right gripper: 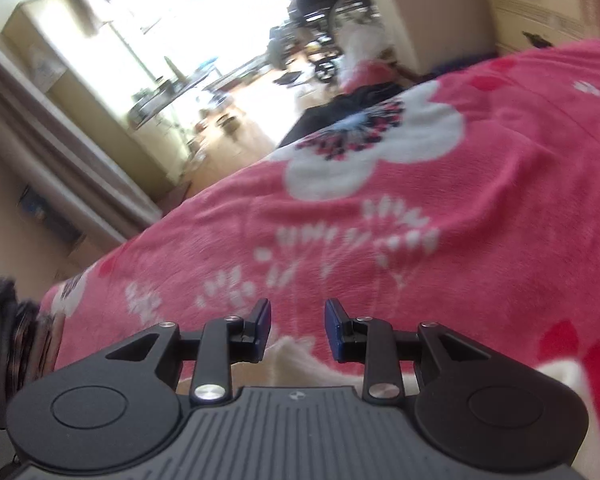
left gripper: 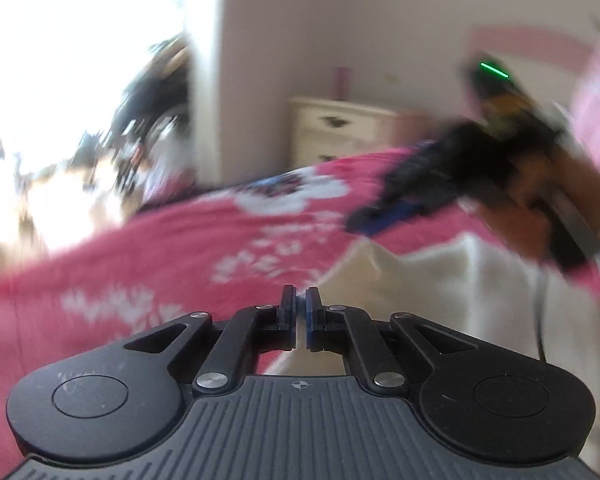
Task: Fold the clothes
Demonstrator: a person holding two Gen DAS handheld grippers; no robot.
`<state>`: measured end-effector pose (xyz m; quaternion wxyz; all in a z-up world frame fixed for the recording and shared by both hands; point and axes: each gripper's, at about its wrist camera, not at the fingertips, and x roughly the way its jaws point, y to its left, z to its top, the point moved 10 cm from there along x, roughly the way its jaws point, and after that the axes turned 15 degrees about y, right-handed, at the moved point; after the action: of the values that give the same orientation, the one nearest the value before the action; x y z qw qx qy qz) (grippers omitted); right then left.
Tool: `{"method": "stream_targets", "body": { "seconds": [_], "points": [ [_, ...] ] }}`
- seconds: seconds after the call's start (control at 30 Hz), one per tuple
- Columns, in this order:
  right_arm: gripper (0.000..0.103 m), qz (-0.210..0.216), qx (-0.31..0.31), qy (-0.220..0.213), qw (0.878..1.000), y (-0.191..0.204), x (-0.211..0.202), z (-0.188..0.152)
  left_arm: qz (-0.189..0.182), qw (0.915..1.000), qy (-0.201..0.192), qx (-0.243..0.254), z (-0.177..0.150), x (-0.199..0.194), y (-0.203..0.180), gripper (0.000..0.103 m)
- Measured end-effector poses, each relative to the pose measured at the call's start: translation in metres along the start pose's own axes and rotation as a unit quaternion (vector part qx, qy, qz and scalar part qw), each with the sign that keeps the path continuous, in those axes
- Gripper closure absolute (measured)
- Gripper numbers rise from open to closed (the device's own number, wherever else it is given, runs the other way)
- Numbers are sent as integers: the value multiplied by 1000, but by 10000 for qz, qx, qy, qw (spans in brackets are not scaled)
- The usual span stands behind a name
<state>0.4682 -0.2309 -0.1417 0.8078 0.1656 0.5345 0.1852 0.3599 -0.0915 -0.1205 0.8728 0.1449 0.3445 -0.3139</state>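
Note:
A cream garment [left gripper: 440, 300] lies on a pink blanket with white flowers [left gripper: 172, 252]. My left gripper [left gripper: 299, 304] hangs over the garment's left edge, its jaws shut, and I see no cloth between the pads. In the blurred upper right of the left wrist view, a hand holds my right gripper [left gripper: 370, 218] low over the garment's far edge. In the right wrist view my right gripper [right gripper: 298, 322] stands open above the blanket [right gripper: 460, 220]. A fold of the cream garment [right gripper: 296, 356] shows below the gap, and the pads are not pressing on it.
A cream chest of drawers [left gripper: 332, 132] [right gripper: 540, 4] stands beyond the bed against the wall. A dark wheeled frame [right gripper: 328, 12] stands by a bright doorway. Dark cloth [right gripper: 340, 108] lies at the bed's far edge. Both views are blurred.

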Motion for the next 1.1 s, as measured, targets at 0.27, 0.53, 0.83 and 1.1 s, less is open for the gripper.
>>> {"method": "stream_targets", "body": {
  "seconds": [0.27, 0.53, 0.83, 1.1],
  "points": [
    [71, 473, -1376, 360, 9887, 57, -9, -19, 151, 9902, 152, 1378, -29, -6, -36, 101],
    [74, 35, -2178, 1257, 9679, 65, 23, -93, 131, 9848, 628, 1611, -52, 4, -37, 97],
    [73, -69, -1963, 986, 9756, 59, 25, -104, -366, 9988, 252, 220, -25, -34, -13, 96],
    [76, -688, -2809, 679, 9549, 66, 20, -112, 247, 9927, 970, 675, -34, 30, -25, 96]
  ]
}}
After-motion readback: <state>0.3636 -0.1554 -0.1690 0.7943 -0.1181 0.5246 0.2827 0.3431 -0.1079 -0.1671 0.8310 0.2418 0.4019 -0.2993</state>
